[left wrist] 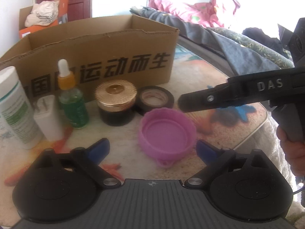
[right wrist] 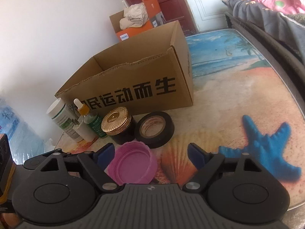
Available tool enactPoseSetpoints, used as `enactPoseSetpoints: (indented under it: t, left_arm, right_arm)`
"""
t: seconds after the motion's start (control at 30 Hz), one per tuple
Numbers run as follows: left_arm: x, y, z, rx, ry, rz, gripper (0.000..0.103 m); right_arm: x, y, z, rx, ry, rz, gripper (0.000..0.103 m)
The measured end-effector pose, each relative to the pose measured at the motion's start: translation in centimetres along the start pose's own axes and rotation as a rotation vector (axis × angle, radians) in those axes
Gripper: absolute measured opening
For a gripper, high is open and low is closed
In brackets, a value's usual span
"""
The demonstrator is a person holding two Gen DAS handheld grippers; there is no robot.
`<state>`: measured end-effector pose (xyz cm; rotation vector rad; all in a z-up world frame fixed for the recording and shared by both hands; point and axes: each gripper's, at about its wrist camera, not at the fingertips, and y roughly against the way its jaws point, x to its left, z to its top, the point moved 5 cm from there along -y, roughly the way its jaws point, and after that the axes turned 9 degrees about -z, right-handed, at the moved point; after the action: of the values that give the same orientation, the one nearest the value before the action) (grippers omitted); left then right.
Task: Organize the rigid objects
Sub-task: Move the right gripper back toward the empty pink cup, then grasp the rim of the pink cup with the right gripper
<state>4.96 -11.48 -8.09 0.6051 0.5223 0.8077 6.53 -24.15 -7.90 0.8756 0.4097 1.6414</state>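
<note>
A pink upturned lid [left wrist: 167,131] [right wrist: 133,164] lies on the beach-print table. My left gripper [left wrist: 152,148] is open, with the lid just ahead between its blue pads. My right gripper [right wrist: 150,156] is open above the lid; its finger [left wrist: 205,99] shows from the side, right of the lid. Behind stand a black tape roll [left wrist: 156,99] [right wrist: 154,129], a gold-lidded dark jar [left wrist: 116,103] [right wrist: 118,127], a green dropper bottle [left wrist: 70,95] [right wrist: 91,122], a white plug [left wrist: 47,118] and a white tube [left wrist: 13,105] [right wrist: 61,118]. An open cardboard box [left wrist: 99,57] [right wrist: 137,87] stands behind them.
A second box [right wrist: 131,24] with cloth and orange cartons stands behind the cardboard box. Bedding [left wrist: 209,19] is piled at the right past the table edge [left wrist: 263,126]. A blue starfish print [right wrist: 266,150] marks the mat at the right.
</note>
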Motion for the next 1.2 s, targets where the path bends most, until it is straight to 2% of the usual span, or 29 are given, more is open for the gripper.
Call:
enactPoseSetpoints:
  t: [0.07,0.33,0.53,0.6,0.93,1.2]
  left_arm:
    - [-0.3,-0.3,0.0,0.009,-0.014,0.001,0.093]
    - [-0.7,-1.5,-0.1,0.052,-0.031,-0.006,0.08]
    - [-1.2,-1.6,0.1,0.042,-0.034,-0.023,0.069]
    - [-1.3,-1.8,0.2,0.039,-0.031,-0.026,0.069]
    - [-2.6,-2.4,0.8,0.023,-0.029,-0.067,0.069]
    - [-2.8,-3.0,1.0,0.071,-0.06,-0.049,0.071]
  right_arm:
    - [0.2,-0.5,-0.3,0.014,-0.003,0.013,0.073]
    - [0.9,-2.0,-1.0,0.064,0.017,0.031,0.056]
    - [0.8,-2.4,-1.2,0.075,0.019,0.022,0.042]
    - [0.6,-2.4,-1.2,0.078,0.015,0.019,0.035]
    - [-0.9,-1.4,-1.1,0.059,-0.014,-0.015,0.034]
    - [-1.4,-1.2,-1.0,0.052,-0.026,-0.013,0.033]
